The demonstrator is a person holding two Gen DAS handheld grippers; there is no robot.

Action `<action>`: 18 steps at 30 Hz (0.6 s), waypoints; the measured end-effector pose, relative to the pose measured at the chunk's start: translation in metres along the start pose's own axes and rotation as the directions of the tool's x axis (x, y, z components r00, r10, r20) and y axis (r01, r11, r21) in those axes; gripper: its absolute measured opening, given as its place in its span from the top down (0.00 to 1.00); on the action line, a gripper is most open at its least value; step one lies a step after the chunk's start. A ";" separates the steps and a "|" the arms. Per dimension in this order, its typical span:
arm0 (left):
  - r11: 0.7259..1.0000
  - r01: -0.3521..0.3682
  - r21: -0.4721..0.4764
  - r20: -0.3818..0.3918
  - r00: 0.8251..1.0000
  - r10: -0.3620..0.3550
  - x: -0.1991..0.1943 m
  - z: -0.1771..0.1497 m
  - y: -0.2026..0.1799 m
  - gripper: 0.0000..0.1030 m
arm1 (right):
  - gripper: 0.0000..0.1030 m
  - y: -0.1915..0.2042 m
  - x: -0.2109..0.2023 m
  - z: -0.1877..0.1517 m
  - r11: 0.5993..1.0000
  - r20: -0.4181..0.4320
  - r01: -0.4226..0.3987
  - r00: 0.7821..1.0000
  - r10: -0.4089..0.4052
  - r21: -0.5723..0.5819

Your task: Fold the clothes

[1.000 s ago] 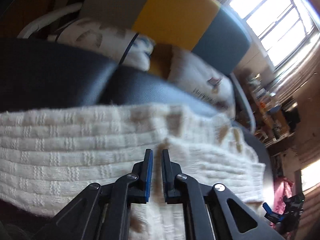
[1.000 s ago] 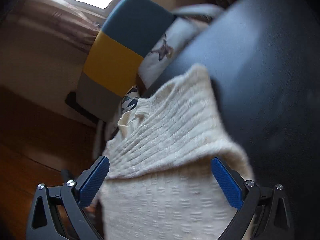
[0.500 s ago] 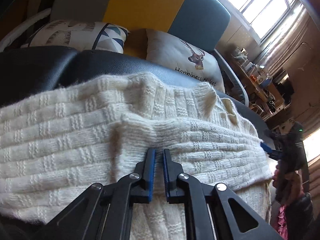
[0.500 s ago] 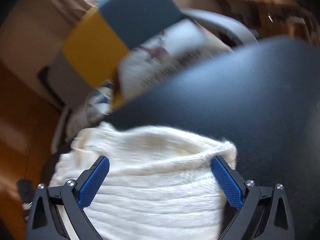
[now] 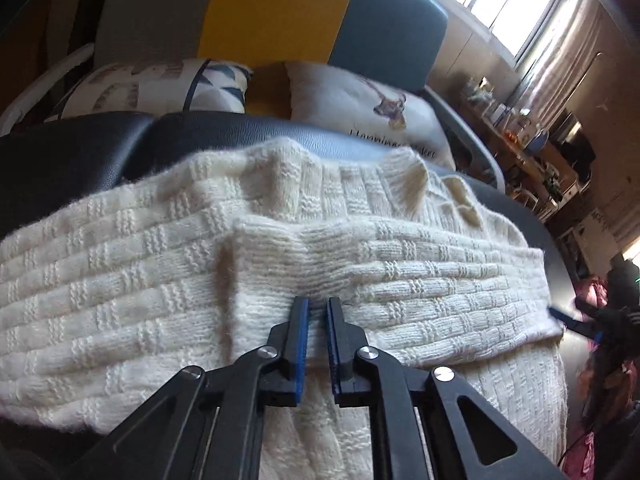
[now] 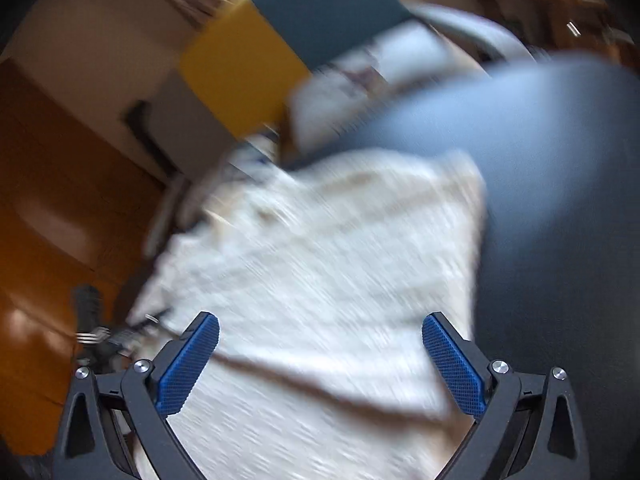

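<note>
A cream knitted sweater (image 5: 160, 280) lies across a black leather seat (image 5: 100, 148), its lower part folded up over the body. My left gripper (image 5: 316, 304) sits at the edge of that fold. Its jaws are opening by a narrow gap, and the knit still puckers in between the tips. The right wrist view is blurred by motion. There my right gripper (image 6: 320, 360) hangs wide open above the sweater (image 6: 320, 260), with nothing pinched. One blue fingertip of the right gripper (image 5: 568, 320) shows at the sweater's right edge in the left wrist view.
Behind the seat stand two cushions, a patterned one (image 5: 160, 88) and one with a deer print (image 5: 360, 108), against a grey, yellow and teal chair back (image 5: 280, 8). A cluttered shelf (image 5: 520, 132) runs under the window at right. Orange wooden floor (image 6: 60, 220) lies left.
The left gripper brought the fold down onto the sweater, and its jaws now stand slightly wider apart. The right gripper, open throughout, swung back from the sweater's corner and is blurred.
</note>
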State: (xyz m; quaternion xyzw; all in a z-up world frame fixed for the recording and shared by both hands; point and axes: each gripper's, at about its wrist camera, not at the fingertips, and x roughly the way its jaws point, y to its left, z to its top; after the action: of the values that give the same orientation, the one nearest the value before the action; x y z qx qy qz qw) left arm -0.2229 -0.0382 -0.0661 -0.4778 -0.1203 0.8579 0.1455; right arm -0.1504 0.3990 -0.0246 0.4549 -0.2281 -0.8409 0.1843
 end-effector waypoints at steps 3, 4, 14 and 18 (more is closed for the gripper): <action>0.997 0.018 -0.072 0.003 1.000 -0.018 -0.009 0.003 0.005 0.91 | 0.00 0.006 0.001 -0.010 0.997 0.038 0.061 0.998 -0.059 -0.046; 0.994 0.036 -0.105 0.008 0.999 -0.035 -0.014 0.003 0.009 0.90 | 0.00 0.012 0.002 -0.010 0.995 0.039 0.090 0.995 -0.088 -0.052; 0.821 0.163 -0.547 0.196 0.978 -0.064 -0.134 -0.071 0.160 0.83 | 0.00 0.127 0.036 -0.025 0.964 0.042 0.084 0.996 -0.076 -0.254; 0.693 0.151 -0.705 0.242 0.970 0.035 -0.183 -0.114 0.246 0.81 | 0.00 0.166 0.076 -0.037 0.945 -0.009 0.093 0.995 -0.101 -0.314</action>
State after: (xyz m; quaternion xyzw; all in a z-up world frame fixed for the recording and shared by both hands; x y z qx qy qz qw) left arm -0.0671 -0.3259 -0.0656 -0.3869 -0.4775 0.7878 -0.0408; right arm -0.1416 0.2139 -0.0024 0.4412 -0.0666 -0.8687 0.2153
